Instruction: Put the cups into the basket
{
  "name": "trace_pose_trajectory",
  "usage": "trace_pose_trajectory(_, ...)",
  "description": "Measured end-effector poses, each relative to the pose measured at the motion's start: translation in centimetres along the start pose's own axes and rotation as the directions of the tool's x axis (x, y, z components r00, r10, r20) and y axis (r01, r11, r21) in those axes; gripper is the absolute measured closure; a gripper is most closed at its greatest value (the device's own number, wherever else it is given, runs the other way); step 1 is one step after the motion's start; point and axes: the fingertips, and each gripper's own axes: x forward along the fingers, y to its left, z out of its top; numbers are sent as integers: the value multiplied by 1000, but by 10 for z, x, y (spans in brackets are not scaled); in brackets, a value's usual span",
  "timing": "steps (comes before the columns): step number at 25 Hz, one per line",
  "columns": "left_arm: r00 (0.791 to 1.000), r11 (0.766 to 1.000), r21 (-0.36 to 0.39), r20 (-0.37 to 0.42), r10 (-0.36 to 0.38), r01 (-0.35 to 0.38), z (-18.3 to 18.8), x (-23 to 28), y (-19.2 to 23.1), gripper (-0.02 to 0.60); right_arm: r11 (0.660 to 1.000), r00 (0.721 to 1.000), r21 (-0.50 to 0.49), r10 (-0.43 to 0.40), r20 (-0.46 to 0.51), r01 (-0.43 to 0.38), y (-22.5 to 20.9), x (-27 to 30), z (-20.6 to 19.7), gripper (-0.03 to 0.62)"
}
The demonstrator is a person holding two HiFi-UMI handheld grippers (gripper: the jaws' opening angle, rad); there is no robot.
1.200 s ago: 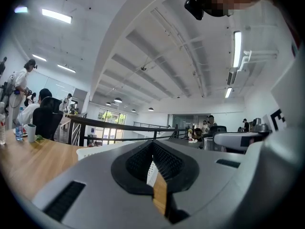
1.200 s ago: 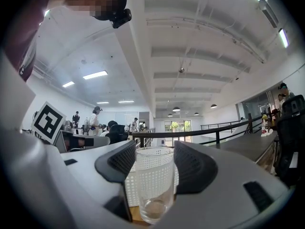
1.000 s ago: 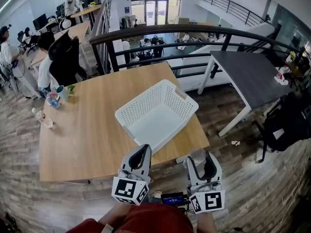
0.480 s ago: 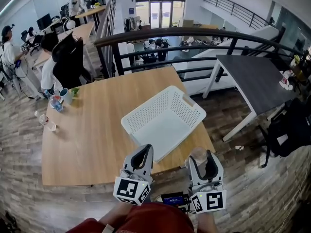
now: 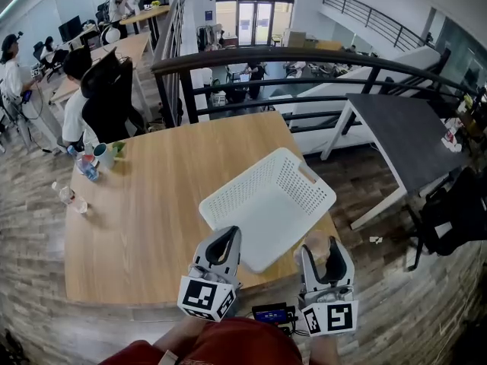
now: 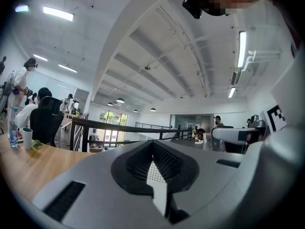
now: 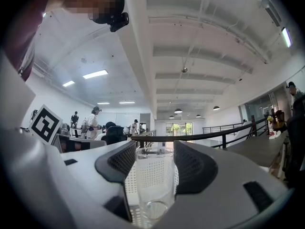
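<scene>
The right gripper (image 5: 321, 255) pinched a clear cup (image 7: 155, 180), one pad pressed to each side of the glass. The left gripper (image 5: 221, 243), beside it, was pressed together with nothing in it. The basket (image 5: 262, 215) lay on the table (image 5: 144, 219) just ahead of both grippers, slightly left of the right one, and showed through the glass.

The step in hand looked like the carry to the basket. To do it well, the cup probably should go forward over the near rim, be kept level, and be lowered until its base met the basket floor before the pads parted. Smooth glass may slip, so a steady squeeze seemed wise.

The cup stood upright, its long axis running up and down between the pads, mouth uppermost and base lowest.
</scene>
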Motion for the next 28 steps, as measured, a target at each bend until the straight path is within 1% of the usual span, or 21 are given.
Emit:
trace_pose_trajectory(4,1000,1000,0,9,-3,3,8,12,18,575,1000,1000,-13,-7,0,7,4,22,4,336)
trace_pose_trajectory(11,999,999,-13,12,-36,36,13,32,46,575,999,1000,-25,-21,-10,21,12,56,5,337)
trace_pose_trajectory(19,998,997,-32,-1,-65,65,17,47,62,575,999,999,-27,-42,-19,42,15,79,8,336)
trace_pose_trajectory(23,999,999,-28,-5,-47,46,14,55,66,575,999,999,-22,-30,-25,29,8,89,3,338)
trace_pose_trajectory(28,1000,1000,-24,-4,12,-12,14,63,70,575,1000,1000,-5,17,-20,-17,-4,103,2,338)
